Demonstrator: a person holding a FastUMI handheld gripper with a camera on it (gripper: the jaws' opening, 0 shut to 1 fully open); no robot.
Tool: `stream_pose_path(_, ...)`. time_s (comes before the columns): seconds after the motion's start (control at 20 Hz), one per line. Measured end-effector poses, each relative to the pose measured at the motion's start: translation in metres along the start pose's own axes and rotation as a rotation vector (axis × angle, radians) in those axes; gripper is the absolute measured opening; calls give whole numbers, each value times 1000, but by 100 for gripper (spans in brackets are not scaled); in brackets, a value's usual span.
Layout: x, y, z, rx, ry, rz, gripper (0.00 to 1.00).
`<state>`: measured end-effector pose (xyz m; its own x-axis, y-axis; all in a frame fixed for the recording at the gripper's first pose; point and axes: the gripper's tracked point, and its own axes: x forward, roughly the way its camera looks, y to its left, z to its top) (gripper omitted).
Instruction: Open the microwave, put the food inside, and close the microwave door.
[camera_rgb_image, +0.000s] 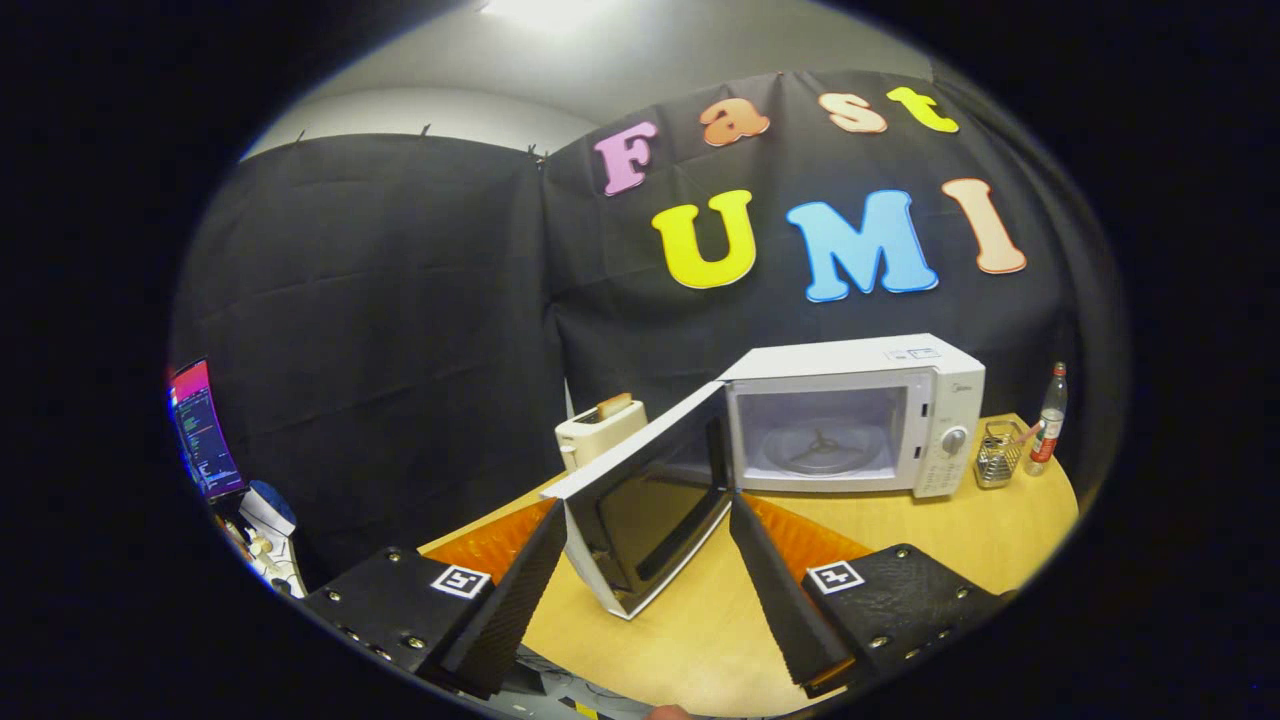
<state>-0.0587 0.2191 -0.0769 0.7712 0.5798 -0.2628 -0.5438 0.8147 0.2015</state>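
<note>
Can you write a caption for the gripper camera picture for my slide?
Open gripper faces the white microwave, its door swung wide between the fingers; a toaster sits behind.

We see a toaster (598, 428), a wire basket (997, 455) beside a bottle (1048, 420), and a monitor (205, 430).

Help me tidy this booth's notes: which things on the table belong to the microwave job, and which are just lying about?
Job:
- microwave, empty inside
- its door, swung open, between the fingers of the open claw

Lying about:
- toaster with bread in its slot, left of the microwave
- wire holder and bottle, to its right
- monitor, off the table
</note>
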Motion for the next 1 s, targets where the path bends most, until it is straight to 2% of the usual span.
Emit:
stream_pose_path(0.5,-23,-149,-37,120,83,-233,100)
stream_pose_path(0.8,-37,-214,-73,199,161,-333,100)
stream_pose_path(1.0,-49,-241,-103,256,223,-366,100)
